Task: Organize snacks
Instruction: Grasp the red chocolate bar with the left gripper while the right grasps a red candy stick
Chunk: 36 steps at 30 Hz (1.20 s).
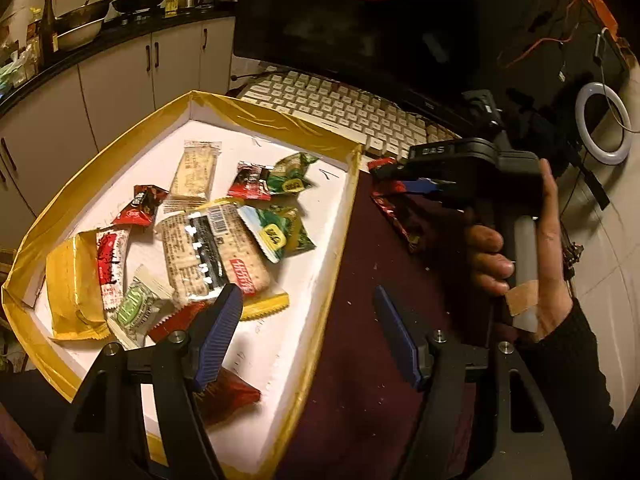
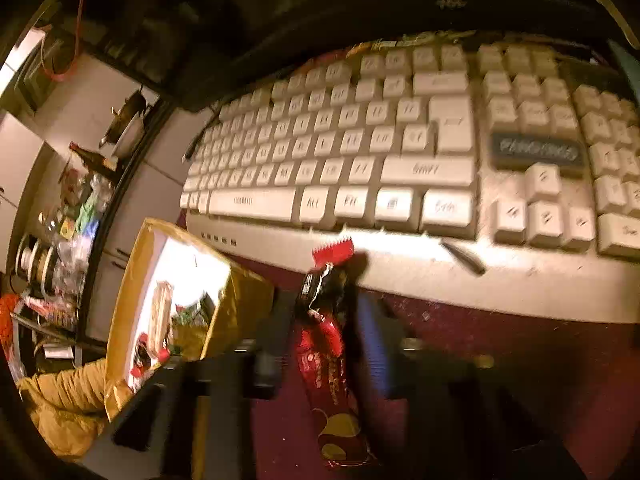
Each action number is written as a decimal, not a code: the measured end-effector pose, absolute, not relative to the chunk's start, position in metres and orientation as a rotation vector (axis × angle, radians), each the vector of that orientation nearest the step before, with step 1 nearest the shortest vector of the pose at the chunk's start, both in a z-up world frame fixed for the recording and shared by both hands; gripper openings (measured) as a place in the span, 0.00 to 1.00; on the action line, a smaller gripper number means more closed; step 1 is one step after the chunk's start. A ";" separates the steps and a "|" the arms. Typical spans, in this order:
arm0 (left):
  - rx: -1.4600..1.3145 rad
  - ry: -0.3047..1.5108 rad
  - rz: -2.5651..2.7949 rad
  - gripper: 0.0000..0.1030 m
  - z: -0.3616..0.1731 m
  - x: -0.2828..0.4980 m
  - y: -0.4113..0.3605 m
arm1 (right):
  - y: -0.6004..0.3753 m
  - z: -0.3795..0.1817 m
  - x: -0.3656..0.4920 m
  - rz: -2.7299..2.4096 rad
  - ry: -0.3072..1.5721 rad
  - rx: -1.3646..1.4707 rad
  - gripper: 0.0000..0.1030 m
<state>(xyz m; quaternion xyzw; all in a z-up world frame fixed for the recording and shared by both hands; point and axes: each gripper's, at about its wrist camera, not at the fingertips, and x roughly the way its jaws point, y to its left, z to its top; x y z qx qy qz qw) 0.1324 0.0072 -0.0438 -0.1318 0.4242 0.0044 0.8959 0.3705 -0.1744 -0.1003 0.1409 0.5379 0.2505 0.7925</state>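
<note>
Right wrist view: right hand-held gripper [image 2: 340, 344] pinches a red snack bar [image 2: 328, 360] for boxing; left hand-held gripper [image 1: 308, 336] gapes empty over the box's [image 1: 340, 216] right edge.

Look through your left wrist camera. The tray [image 1: 224, 110] sits at about ten o'clock, and the snack packets [image 1: 208, 240] lie in a heap inside it. The keyboard [image 1: 340, 108] lies behind the tray, at about twelve o'clock, with the monitor [image 1: 360, 20] behind that. At two o'clock your right gripper [image 1: 408, 180] sits over a long snack bar [image 1: 396, 216] on the table [image 1: 380, 360], just beside the tray's right wall. The kitchen counter [image 1: 100, 36] runs far off at eleven o'clock.
</note>
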 end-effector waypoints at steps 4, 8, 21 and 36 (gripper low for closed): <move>-0.252 0.882 -0.002 0.66 -0.043 0.130 -0.001 | -0.187 -0.090 0.356 0.516 1.127 0.303 0.17; -0.255 0.890 -0.019 0.66 -0.043 0.129 -0.009 | -0.221 -0.066 0.315 0.481 1.055 0.339 0.16; -0.221 1.004 -0.118 0.66 -0.050 0.177 -0.073 | -0.329 -0.093 0.194 0.364 0.833 0.576 0.14; -0.096 1.095 0.077 0.45 -0.082 0.288 -0.106 | -0.322 -0.095 0.186 0.337 0.781 0.481 0.13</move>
